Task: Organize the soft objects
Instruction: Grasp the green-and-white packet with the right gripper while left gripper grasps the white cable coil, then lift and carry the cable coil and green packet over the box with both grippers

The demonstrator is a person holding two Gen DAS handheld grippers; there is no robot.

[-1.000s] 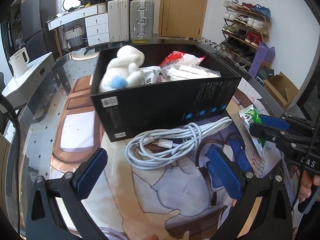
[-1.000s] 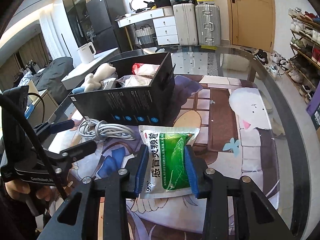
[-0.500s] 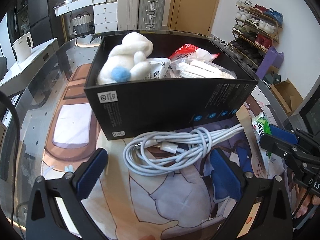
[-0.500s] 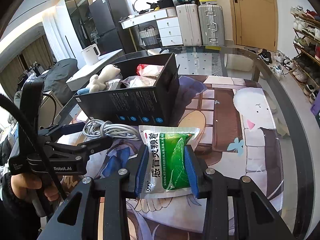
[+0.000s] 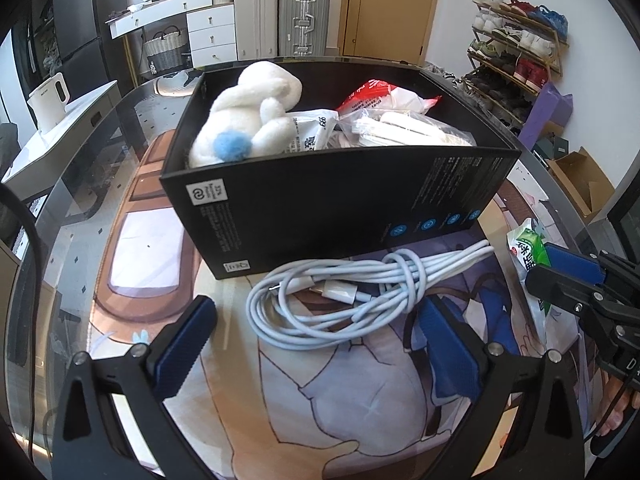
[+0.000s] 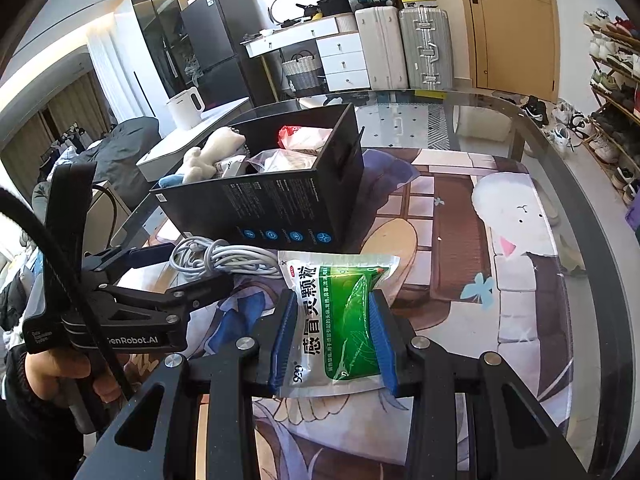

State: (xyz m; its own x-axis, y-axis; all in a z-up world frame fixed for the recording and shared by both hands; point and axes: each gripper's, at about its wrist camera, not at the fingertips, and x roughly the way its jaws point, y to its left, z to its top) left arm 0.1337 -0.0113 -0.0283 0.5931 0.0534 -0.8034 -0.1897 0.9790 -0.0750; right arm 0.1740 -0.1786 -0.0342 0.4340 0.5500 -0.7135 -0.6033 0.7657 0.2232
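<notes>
Black cardboard, the open box [image 5: 336,200] beyond both tongs already holds a white plush toy [image 5: 244,120] and several plastic packets [image 5: 404,128], so most of the sorting looks done. Two things remain on the counter [image 6: 520,208]. The coiled white charging cable [image 5: 344,296] lies between the pads of the left tongs [image 5: 316,340], which stand wide apart and angle downward, nothing gripped. To their right, the right tongs [image 6: 334,340] are clamped on the green-and-white medicine sachet [image 6: 340,320], tilted down, the sachet seemingly just off the counter, short of the box.
</notes>
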